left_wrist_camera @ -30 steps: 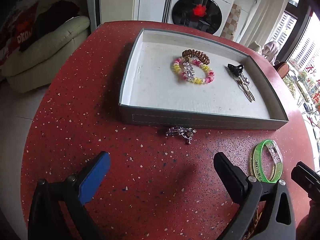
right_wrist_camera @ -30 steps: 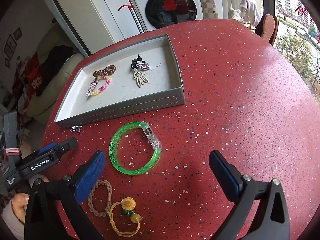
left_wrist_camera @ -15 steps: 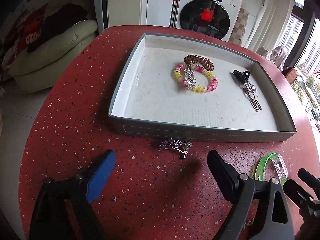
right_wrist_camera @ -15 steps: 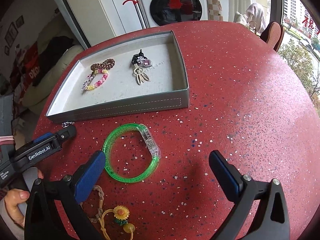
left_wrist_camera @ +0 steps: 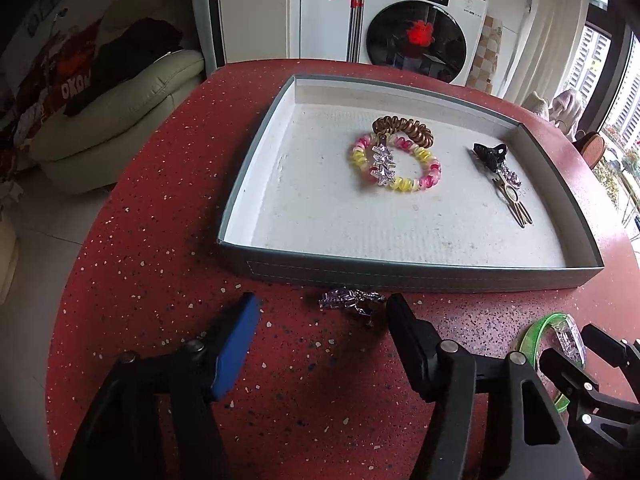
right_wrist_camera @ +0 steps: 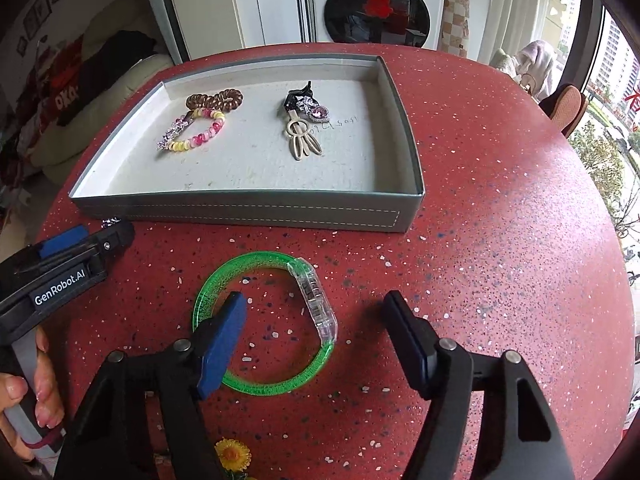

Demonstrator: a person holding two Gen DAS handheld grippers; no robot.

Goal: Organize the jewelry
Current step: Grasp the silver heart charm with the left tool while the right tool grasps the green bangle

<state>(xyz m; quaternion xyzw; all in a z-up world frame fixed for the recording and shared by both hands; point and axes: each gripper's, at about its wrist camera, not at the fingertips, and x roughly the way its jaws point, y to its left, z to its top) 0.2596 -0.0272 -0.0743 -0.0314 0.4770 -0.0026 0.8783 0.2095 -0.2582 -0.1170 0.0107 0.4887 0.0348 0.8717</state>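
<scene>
A small silver-purple brooch (left_wrist_camera: 348, 302) lies on the red table just in front of the grey tray (left_wrist_camera: 400, 276). My left gripper (left_wrist_camera: 322, 304) points down at it, jaws closing, with the brooch between the tips near the right finger (left_wrist_camera: 400, 320); the pads are not pressing on it. A green bangle (right_wrist_camera: 256, 258) with a clear clasp (right_wrist_camera: 316, 304) lies before the tray (right_wrist_camera: 240, 212). My right gripper (right_wrist_camera: 316, 300) hovers over it, jaws closing; its blue left pad (right_wrist_camera: 224, 340) is over the ring's inside, and the clasp is between the fingers but not gripped.
In the tray lie a brown spiral hair tie (left_wrist_camera: 404, 128), a pink-yellow coil bracelet (left_wrist_camera: 400, 164) and a black and gold hair clip (left_wrist_camera: 504, 176). A sunflower hair tie (right_wrist_camera: 232, 454) lies near the table's front edge. A hand (right_wrist_camera: 24, 392) holds the left gripper. A sofa stands beyond the left edge.
Both grippers' jaws have narrowed. The left gripper has closed in on the brooch. The right gripper has rolled and come down over the green bangle, which now sits between its fingers.
</scene>
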